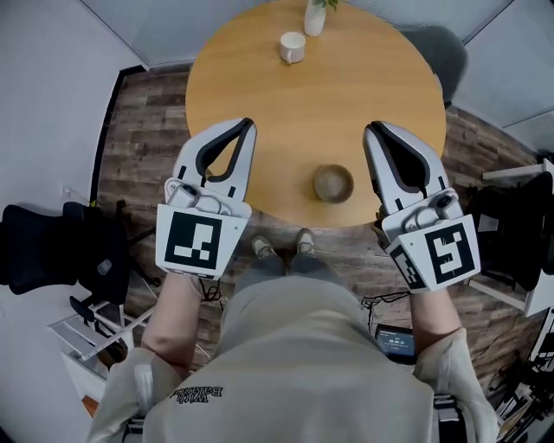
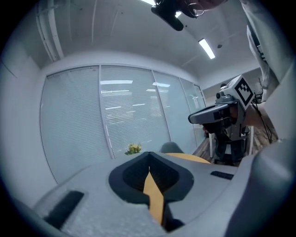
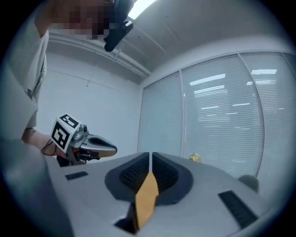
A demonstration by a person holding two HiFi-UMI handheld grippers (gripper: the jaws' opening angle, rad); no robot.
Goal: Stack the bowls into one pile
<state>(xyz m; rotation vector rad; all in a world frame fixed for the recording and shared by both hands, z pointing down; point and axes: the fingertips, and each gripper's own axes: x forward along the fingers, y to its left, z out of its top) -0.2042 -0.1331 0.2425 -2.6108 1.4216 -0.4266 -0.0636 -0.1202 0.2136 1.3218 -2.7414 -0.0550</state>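
A brownish bowl sits on the round wooden table near its front edge; from above I cannot tell whether other bowls nest inside it. My left gripper is held up to the bowl's left and my right gripper to its right. Both are apart from the bowl. Each has its jaws closed tip to tip with nothing between them. In the left gripper view the left gripper points level at a glass wall, with the right gripper off to the side. In the right gripper view the right gripper is shut.
A white cup and a white vase with flowers stand at the table's far side. A grey chair is behind the table, a black chair at the left, and shelving at the right.
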